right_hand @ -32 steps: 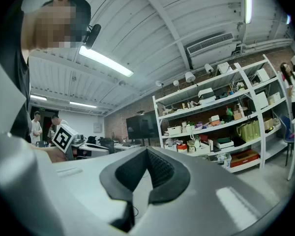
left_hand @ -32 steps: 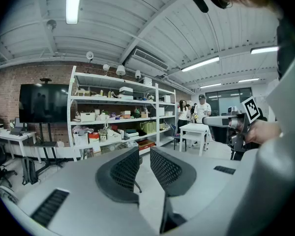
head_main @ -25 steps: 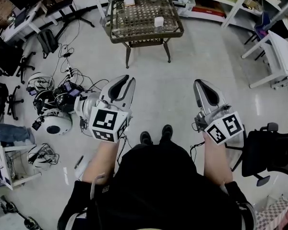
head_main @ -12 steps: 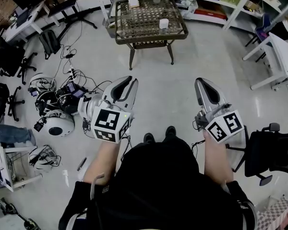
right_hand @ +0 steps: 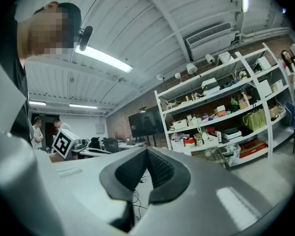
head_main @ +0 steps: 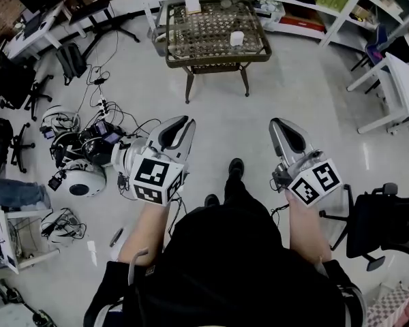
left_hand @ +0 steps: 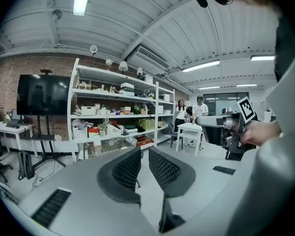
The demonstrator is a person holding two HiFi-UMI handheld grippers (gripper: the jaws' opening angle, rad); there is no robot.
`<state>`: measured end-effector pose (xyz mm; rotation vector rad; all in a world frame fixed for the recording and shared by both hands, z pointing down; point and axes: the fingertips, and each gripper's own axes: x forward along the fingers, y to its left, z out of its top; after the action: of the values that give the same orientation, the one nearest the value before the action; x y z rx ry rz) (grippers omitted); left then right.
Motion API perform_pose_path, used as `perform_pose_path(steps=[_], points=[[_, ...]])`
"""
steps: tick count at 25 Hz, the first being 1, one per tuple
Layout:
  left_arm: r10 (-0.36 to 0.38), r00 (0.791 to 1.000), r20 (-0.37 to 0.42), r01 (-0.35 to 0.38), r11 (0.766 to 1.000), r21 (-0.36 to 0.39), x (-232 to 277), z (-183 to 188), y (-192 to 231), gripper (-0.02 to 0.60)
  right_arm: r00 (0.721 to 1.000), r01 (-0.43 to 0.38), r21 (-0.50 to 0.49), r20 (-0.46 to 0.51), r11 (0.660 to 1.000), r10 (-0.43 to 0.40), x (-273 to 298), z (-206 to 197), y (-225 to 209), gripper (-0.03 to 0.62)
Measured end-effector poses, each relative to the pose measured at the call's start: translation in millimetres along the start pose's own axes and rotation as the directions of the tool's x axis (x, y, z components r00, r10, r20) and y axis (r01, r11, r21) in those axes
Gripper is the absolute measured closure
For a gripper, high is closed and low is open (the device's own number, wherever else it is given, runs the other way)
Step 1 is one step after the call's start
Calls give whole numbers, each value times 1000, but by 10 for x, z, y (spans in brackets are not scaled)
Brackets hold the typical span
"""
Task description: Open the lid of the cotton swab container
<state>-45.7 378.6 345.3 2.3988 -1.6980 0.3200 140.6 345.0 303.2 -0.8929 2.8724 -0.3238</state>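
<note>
Pale, glossy floor (head_main: 300, 87) lies ahead of both tongs, bare and open from their tips to the desk (head_main: 218, 58). That desk is low and dark-framed with a see-through patterned top. It stands well ahead of the tongs, roughly between their two lines, with its near edge and two front legs turned toward them. The cotton swab container (head_main: 236, 38), a small white pot, sits on the desk top. It is right of centre, set back from the near edge and more in line with the right tongs; it is too small to tell how the lid sits.

The left tongs (head_main: 183, 124) point forward. Their jaws are closing and have drawn almost together, leaving only a thin slit with nothing in it, as the left gripper view (left_hand: 144, 151) shows. The right tongs (head_main: 278, 122) run parallel and well apart from them. Their jaws are pressed together and empty in the right gripper view (right_hand: 147, 154). The person's shoe (head_main: 236, 167) and bare floor lie between the two.

Room is tighter at the sides. Just left of the left tongs is a tangle of cables (head_main: 99, 131) and a round white device (head_main: 82, 177). Right of and behind the right tongs stands a black office chair (head_main: 382, 223), and a second white desk (head_main: 402, 80) sits farther ahead on that side. White shelves (head_main: 341, 5) close off the space beyond the desk.
</note>
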Motion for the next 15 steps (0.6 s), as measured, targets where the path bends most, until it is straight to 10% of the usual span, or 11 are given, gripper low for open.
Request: perform_pose_path(steps=[15], points=[[0, 999, -41, 0, 1000, 21, 997, 267, 309, 528, 995, -100, 60, 22, 993, 99, 757, 72, -857, 583]])
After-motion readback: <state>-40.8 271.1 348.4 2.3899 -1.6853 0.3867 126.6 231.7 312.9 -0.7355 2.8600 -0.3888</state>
